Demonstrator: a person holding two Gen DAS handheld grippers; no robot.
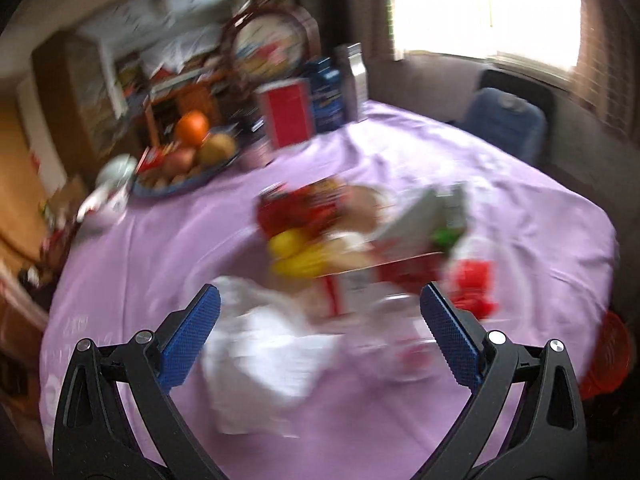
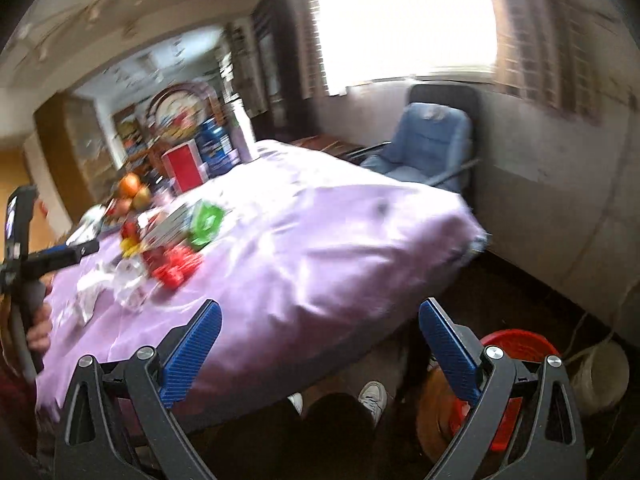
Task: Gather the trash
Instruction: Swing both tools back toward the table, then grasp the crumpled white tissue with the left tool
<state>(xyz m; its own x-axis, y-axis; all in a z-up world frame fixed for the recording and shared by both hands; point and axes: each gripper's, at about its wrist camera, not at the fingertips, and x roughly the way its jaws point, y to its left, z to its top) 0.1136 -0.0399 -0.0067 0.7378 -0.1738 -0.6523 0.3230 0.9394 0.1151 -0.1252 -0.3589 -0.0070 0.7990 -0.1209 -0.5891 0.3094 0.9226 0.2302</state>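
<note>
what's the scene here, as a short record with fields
surface: table under a purple cloth
trash: crumpled white paper, red wrappers, cartons, mid-table
bin: red bin on the floor beside the table
left gripper: open, empty, above the paper
right gripper: open, empty, over the table edge
other: fruit plate at the far side

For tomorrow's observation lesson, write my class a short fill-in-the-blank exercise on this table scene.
1. The tablecloth is ____ in colour.
2. The left gripper stands ____, with nothing between its pads.
3. The red bin stands on the ____, beside the table.
4. Atop the fruit plate sits an ____.

Missing words: purple; open; floor; orange
</note>
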